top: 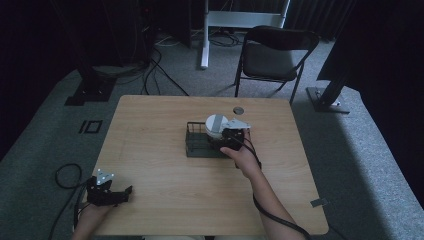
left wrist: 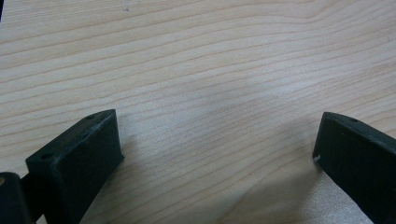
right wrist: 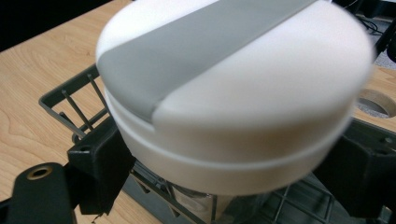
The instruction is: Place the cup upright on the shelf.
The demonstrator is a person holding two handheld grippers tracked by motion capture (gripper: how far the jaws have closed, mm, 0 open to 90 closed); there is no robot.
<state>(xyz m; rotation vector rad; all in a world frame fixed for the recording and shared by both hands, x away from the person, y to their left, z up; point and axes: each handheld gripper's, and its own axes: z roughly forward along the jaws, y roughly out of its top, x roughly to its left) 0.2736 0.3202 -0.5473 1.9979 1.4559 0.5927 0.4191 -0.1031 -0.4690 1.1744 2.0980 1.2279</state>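
A white round container with a grey band across its lid (top: 216, 124) hangs over the right end of a dark wire basket (top: 196, 145) in the middle of the table. My right gripper (top: 227, 136) is shut on it from the near side. In the right gripper view the container (right wrist: 233, 79) sits between my two black jaws, with the basket's wires (right wrist: 70, 100) below it. My left gripper (top: 125, 192) rests at the table's near left edge, open. In the left gripper view it (left wrist: 217, 140) has bare wood between its fingers (left wrist: 79, 154).
The wooden table (top: 150, 130) has a round cable hole (top: 238, 110) just behind the basket. A dark folding chair (top: 272, 55) stands beyond the far edge. Cables and stand bases lie on the grey floor to the left and right.
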